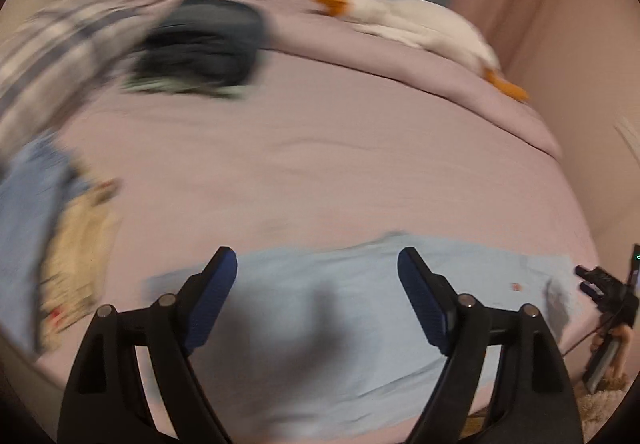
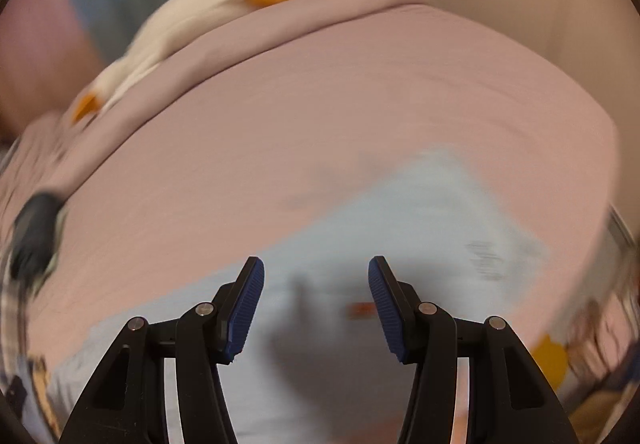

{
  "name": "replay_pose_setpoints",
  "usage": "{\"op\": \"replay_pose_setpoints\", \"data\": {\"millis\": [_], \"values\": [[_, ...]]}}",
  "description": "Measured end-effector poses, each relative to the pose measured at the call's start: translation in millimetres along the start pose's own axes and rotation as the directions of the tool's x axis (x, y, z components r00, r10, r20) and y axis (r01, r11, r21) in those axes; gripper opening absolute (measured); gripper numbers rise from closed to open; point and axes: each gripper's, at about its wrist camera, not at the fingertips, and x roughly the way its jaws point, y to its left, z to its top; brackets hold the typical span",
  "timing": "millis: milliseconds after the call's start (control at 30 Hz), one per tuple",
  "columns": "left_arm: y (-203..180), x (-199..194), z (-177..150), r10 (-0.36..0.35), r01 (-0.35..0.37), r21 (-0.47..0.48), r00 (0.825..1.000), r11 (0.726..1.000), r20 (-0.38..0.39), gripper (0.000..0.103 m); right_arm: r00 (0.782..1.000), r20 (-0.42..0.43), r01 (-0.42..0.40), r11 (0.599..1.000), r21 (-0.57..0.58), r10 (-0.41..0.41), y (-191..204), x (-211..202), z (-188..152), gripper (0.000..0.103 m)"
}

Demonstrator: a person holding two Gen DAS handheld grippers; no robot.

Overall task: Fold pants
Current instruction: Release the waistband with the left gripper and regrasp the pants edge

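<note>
With both the left hand-held gripper [image 1: 318, 268] and right hand-held gripper [image 2: 316, 276] spread and empty, the pale-blue pants [image 1: 340, 324] could bunch if pinched 1 layer deep.

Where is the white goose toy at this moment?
In the left wrist view, the goose toy lies at the far right of the bed, on the folded duvet, right of the dark clothes.
</note>
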Motion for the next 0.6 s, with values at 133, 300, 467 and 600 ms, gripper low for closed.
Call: {"op": "replay_pose_setpoints", "data": {"millis": [133,300,467,600], "values": [[-49,58,7,-0.133,0.138,0.032,0.984,0.99,-0.118,0.043,0.999,-0.014,0.031,0.982,0.188,-0.029,-71,-3,-7,0.054],[-86,120,3,-0.143,0.159,0.05,0.959,0.986,-0.244,0.023,0.999,-0.008,0.041,0.965,0.257,-0.04,-104,-1,-8,0.046],[-89,162,-8,-0.07,0.097,0.07,0.946,0.993,-0.318,0.022,1.0,0.0,-0.011,0.962,0.272,0.011,-114,12,-2,0.043],[-92,160,-8,-0.063,0.095,0.091,0.95,0.991,-0.307,0.024,0.999,-0.007,-0.035,0.956,0.29,0.039,-115,21,-1,0.038]]}}
